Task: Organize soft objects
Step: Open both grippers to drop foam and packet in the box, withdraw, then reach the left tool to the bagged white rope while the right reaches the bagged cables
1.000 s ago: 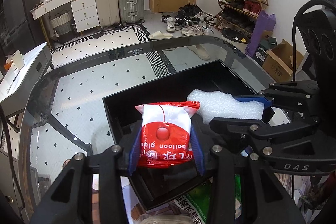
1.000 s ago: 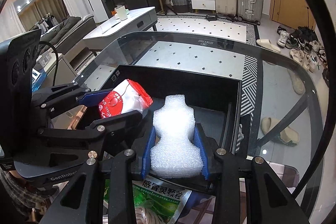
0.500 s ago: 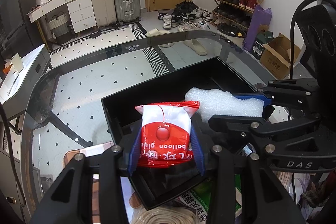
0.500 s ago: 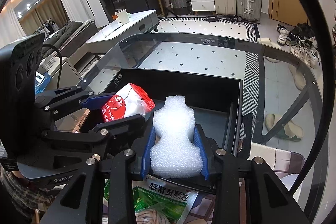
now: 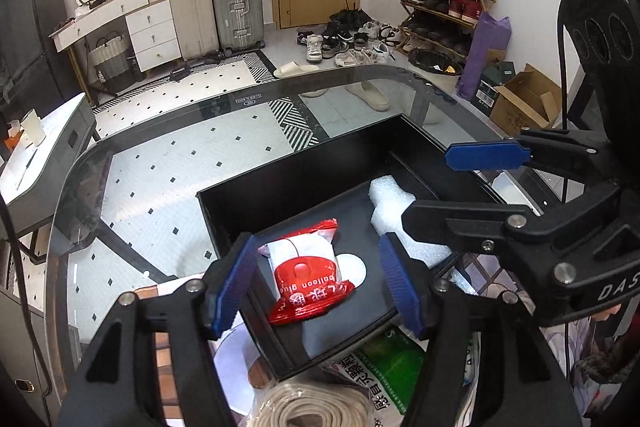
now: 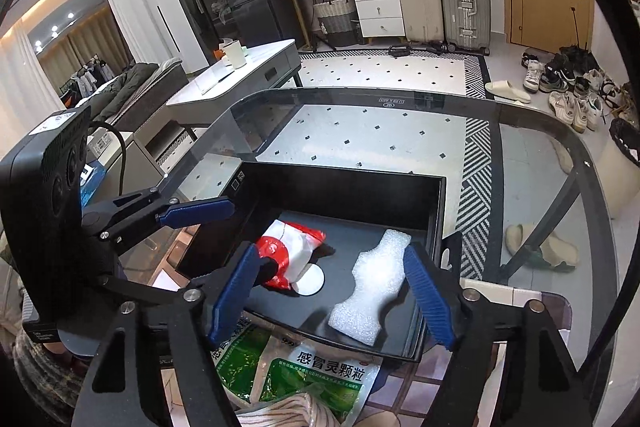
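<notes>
Both packets have dropped out of my grippers since a second ago: the red and white sachet (image 5: pixel 307 273) and the white foam piece (image 6: pixel 370 289) now lie loose on the floor of the black tray (image 5: pixel 280 187), which sits on the glass table (image 5: pixel 168 163). My left gripper (image 5: pixel 316 287) has just been opening, its blue pads spread clear of the sachet, which lies between them untouched. My right gripper (image 6: pixel 330 297) has just been opening too, jaws wide, the foam lying between the pads without contact.

From the left camera I can read "balloon glue" upside down on the sachet; the right camera shows only its crumpled side. Only the right camera shows the foam whole, waisted like a bottle; from the left, the other gripper's arm covers half of it. A green medicine bag (image 6: pixel 312 375) by the tray's near edge is cut off, and a coil of cord (image 5: pixel 316 407) is partly out of view.
</notes>
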The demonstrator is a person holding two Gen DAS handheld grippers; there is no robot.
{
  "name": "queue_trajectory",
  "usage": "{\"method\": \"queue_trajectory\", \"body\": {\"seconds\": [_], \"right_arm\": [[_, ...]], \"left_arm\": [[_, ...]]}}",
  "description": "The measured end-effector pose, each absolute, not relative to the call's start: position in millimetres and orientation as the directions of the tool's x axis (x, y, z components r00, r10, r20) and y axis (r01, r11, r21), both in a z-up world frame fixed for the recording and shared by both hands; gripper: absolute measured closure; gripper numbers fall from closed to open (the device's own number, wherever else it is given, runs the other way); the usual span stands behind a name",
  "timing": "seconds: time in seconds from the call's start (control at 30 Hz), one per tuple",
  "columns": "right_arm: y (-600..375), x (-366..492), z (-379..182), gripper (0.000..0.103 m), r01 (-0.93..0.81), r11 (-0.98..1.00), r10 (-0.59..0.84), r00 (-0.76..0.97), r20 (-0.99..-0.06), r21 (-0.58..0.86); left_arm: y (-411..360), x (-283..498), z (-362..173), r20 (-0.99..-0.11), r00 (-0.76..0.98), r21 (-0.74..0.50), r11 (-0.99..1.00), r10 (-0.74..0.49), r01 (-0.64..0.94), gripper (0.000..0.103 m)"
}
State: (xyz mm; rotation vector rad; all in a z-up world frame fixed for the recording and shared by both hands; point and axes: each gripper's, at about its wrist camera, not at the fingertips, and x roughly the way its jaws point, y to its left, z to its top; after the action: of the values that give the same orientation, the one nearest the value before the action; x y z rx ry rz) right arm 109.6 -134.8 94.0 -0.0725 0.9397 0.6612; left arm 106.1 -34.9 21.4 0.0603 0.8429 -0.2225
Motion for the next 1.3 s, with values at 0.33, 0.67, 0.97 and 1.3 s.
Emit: {"method": "queue_trajectory", "body": {"seconds": [0.33, 0.67, 0.97, 1.3], "right_arm": [[-155.9, 88.6, 118.2, 0.001, -0.553, 0.803, 0.506, 0.439, -0.742, 0.220], [-171.0, 67.1, 114.2, 0.001, -0.528, 0.821, 0.481, 0.438, -0.760, 0.216], [-180.1, 45.9, 111.3, 0.001, -0.503, 0.836, 0.463, 0.431, -0.775, 0.219], [-189.5, 25.9, 103.1, 0.001, -0.451, 0.860, 0.440, 0.423, -0.792, 0.238]], "left_arm": [[-21.5, 85.9, 32.4, -0.719, 0.672, -0.056, 0.979, -0.177, 0.199, 0.011], [-8.9, 66.5, 36.3, -0.712, 0.677, -0.108, 0.982, -0.186, 0.155, 0.003], [-3.8, 46.2, 29.5, -0.721, 0.668, -0.121, 0.983, -0.183, 0.138, 0.002], [-4.2, 25.1, 13.1, -0.727, 0.661, -0.096, 0.980, -0.187, 0.172, 0.002]]}}
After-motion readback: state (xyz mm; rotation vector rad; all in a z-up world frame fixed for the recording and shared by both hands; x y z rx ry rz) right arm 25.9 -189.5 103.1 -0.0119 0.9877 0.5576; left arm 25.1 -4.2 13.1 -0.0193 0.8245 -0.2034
